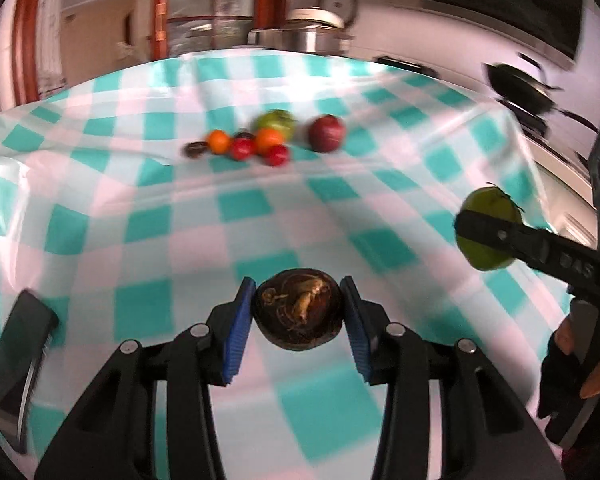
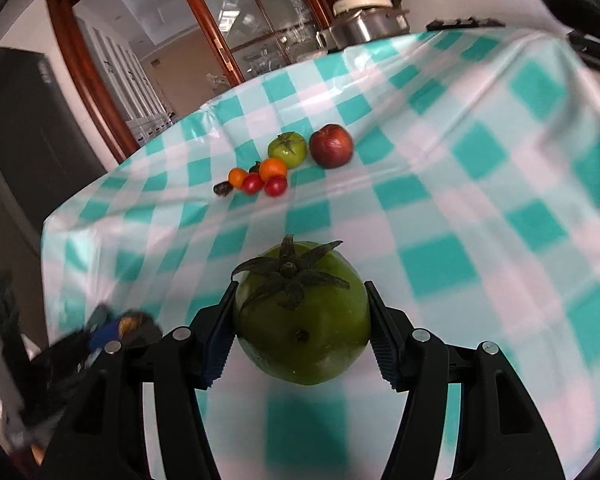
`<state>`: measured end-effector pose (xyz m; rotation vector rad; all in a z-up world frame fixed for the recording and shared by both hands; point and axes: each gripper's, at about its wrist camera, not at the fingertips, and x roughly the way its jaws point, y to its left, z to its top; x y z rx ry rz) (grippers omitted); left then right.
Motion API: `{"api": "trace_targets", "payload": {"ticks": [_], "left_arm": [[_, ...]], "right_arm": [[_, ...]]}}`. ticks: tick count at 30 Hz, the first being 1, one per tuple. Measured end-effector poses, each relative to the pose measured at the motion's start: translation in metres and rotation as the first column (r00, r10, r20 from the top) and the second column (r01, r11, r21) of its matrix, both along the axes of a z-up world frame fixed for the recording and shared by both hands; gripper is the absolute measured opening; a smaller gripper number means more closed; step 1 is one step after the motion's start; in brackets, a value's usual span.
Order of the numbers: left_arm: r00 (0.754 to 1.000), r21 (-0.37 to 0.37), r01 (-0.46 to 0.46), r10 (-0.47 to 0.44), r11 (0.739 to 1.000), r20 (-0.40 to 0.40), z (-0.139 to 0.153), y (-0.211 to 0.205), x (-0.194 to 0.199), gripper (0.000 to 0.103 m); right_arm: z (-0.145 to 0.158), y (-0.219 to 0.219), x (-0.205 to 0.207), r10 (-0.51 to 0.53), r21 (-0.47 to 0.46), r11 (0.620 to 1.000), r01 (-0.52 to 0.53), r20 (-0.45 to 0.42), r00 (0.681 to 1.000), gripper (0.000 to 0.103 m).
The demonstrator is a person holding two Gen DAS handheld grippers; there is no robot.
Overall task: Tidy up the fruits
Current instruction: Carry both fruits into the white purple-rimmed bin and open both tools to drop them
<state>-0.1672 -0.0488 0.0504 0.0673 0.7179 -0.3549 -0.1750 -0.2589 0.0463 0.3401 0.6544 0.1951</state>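
Fruit in both grippers — I'm over the checked tablecloth (image 2: 480, 184), pile sits near its far edge.

Right gripper (image 2: 300, 330) clamped on the green tomato (image 2: 304, 320) across its sides, stem end up toward the camera; firm, smooth skin, so I grip at the widest part. Left gripper (image 1: 298, 314) closed on the dark brown fruit (image 1: 298, 312), long axis across the jaws — looks soft, bruisable. Fruit pile (image 2: 276, 168) is well apart.
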Motion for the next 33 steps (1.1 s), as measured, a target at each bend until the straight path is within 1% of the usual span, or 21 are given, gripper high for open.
{"api": "trace_targets", "payload": {"ticks": [2, 6, 8, 9, 12, 14, 15, 16, 17, 18, 19, 20, 21, 22, 23, 24, 25, 26, 29, 32, 33], "left_arm": [[0.998, 0.006, 0.057, -0.057, 0.998, -0.007, 0.000, -0.015, -0.022, 0.044], [0.986, 0.031, 0.166, -0.166, 0.986, -0.007, -0.001, -0.048, -0.051, 0.044], [0.973, 0.040, 0.230, -0.229, 0.972, -0.019, -0.002, -0.071, -0.063, 0.044], [0.967, 0.042, 0.253, -0.252, 0.967, -0.024, -0.002, -0.080, -0.067, 0.044], [0.936, 0.075, 0.351, -0.350, 0.933, -0.031, -0.004, -0.117, -0.086, 0.044], [0.902, 0.104, 0.431, -0.428, 0.896, -0.052, -0.008, -0.150, -0.101, 0.044], [0.890, 0.111, 0.455, -0.451, 0.884, -0.059, -0.010, -0.160, -0.106, 0.044], [0.863, 0.128, 0.505, -0.500, 0.853, -0.075, -0.014, -0.180, -0.116, 0.044], [0.846, 0.138, 0.532, -0.526, 0.835, -0.083, -0.017, -0.191, -0.123, 0.044], [0.824, 0.147, 0.567, -0.558, 0.811, -0.095, -0.022, -0.205, -0.131, 0.044], [0.793, 0.153, 0.610, -0.599, 0.778, -0.117, -0.028, -0.220, -0.141, 0.044], [0.760, 0.158, 0.649, -0.634, 0.744, -0.142, -0.035, -0.236, -0.149, 0.044], [0.739, 0.165, 0.673, -0.653, 0.721, -0.162, -0.041, -0.246, -0.155, 0.044], [0.711, 0.181, 0.703, -0.676, 0.687, -0.194, -0.053, -0.263, -0.162, 0.044], [0.686, 0.198, 0.727, -0.692, 0.657, -0.226, -0.066, -0.277, -0.167, 0.044], [0.670, 0.206, 0.743, -0.700, 0.637, -0.249, -0.075, -0.284, -0.171, 0.044], [0.644, 0.216, 0.765, -0.708, 0.607, -0.290, -0.091, -0.297, -0.174, 0.044], [0.623, 0.216, 0.781, -0.711, 0.586, -0.327, -0.104, -0.305, -0.175, 0.044], [0.574, 0.224, 0.815, -0.698, 0.534, -0.427, -0.145, -0.329, -0.177, 0.044], [0.529, 0.221, 0.843, -0.686, 0.489, -0.500, -0.175, -0.343, -0.176, 0.044], [0.515, 0.226, 0.853, -0.682, 0.471, -0.520, -0.185, -0.346, -0.177, 0.044]], "right_arm": [[0.003, -0.018, -0.042, -0.016, -0.033, 0.999, 0.017, 0.020, 1.000, 0.059], [0.001, -0.059, -0.100, -0.077, -0.055, 0.995, 0.079, 0.040, 0.996, 0.059], [-0.004, -0.084, -0.129, -0.127, -0.060, 0.990, 0.128, 0.031, 0.991, 0.059], [-0.006, -0.091, -0.137, -0.143, -0.069, 0.987, 0.144, 0.029, 0.989, 0.059], [-0.013, -0.117, -0.171, -0.209, -0.112, 0.971, 0.212, 0.034, 0.977, 0.059], [-0.023, -0.137, -0.190, -0.254, -0.100, 0.962, 0.254, 0.019, 0.967, 0.059], [-0.030, -0.147, -0.199, -0.281, -0.091, 0.956, 0.280, 0.005, 0.960, 0.059], [-0.036, -0.156, -0.205, -0.304, -0.084, 0.950, 0.302, -0.012, 0.953, 0.059], [-0.046, -0.167, -0.213, -0.334, -0.081, 0.940, 0.330, -0.037, 0.942, 0.059], [-0.057, -0.177, -0.219, -0.363, -0.085, 0.930, 0.358, -0.066, 0.929, 0.059], [-0.064, -0.182, -0.223, -0.381, -0.091, 0.923, 0.374, -0.088, 0.920, 0.059], [-0.077, -0.191, -0.227, -0.407, -0.107, 0.912, 0.396, -0.127, 0.904, 0.059], [-0.085, -0.196, -0.229, -0.422, -0.119, 0.906, 0.407, -0.159, 0.893, 0.059], [-0.096, -0.202, -0.231, -0.437, -0.134, 0.899, 0.417, -0.197, 0.878, 0.059], [-0.109, -0.208, -0.231, -0.453, -0.149, 0.891, 0.428, -0.246, 0.857, 0.059], [-0.121, -0.214, -0.232, -0.464, -0.159, 0.886, 0.436, -0.287, 0.838, 0.059], [-0.132, -0.219, -0.232, -0.472, -0.168, 0.882, 0.441, -0.324, 0.820, 0.059], [-0.145, -0.222, -0.230, -0.479, -0.183, 0.878, 0.443, -0.367, 0.797, 0.059], [-0.172, -0.226, -0.223, -0.470, -0.216, 0.882, 0.419, -0.456, 0.756, 0.059], [-0.196, -0.224, -0.214, -0.441, -0.252, 0.898, 0.362, -0.531, 0.724, 0.059], [-0.204, -0.224, -0.211, -0.431, -0.264, 0.902, 0.342, -0.553, 0.713, 0.059]]}}
